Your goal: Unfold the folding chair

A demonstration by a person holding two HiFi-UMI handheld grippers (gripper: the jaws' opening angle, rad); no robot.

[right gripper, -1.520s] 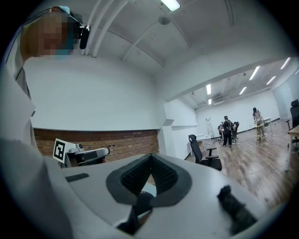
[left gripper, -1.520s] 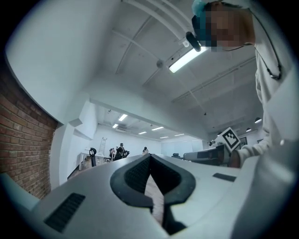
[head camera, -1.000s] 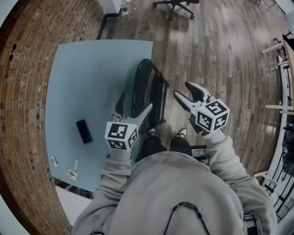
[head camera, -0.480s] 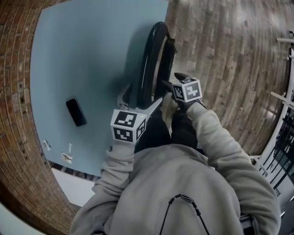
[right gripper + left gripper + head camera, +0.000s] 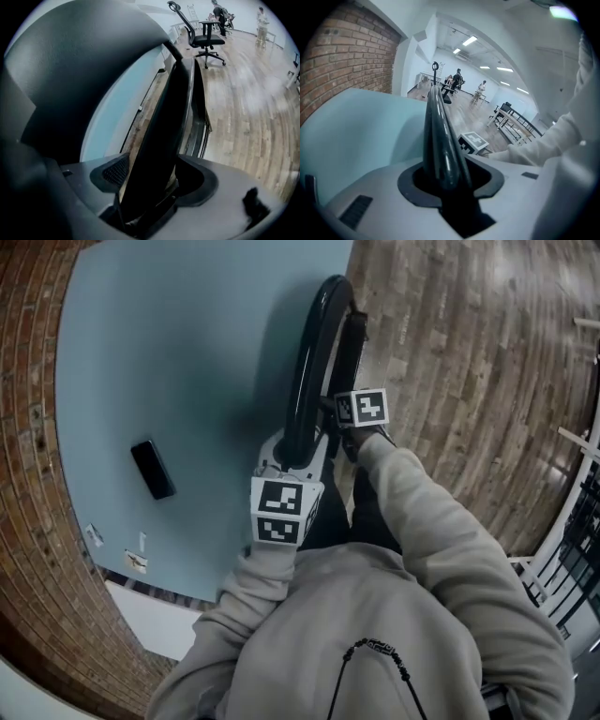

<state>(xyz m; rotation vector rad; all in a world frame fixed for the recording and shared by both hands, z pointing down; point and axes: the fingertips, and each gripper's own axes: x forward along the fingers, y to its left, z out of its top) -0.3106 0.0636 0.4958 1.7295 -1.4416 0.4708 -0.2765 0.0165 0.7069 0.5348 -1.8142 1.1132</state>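
The folded black chair (image 5: 311,352) stands on edge against the light blue table (image 5: 169,352). My left gripper (image 5: 292,454) sits at the near end of the chair's curved back rail (image 5: 437,131). Its jaws have just been closing and now press on that rail, as the left gripper view (image 5: 445,180) shows. My right gripper (image 5: 339,418) is just right of the rail, at the seat panel (image 5: 161,136). Its jaws (image 5: 150,183) have just been opening further. The panel's edge stands between them, with a gap at the left pad.
A black phone (image 5: 153,469) and small paper scraps lie on the table's left part. Brick flooring (image 5: 37,521) lies left of the table, wooden floor (image 5: 450,352) to the right. A black office chair (image 5: 201,35) and people stand far off.
Both grippers have dropped onto the chair. The left one closed round the back rail; the right one swung in from the right to the seat edge. The head view moved closer.
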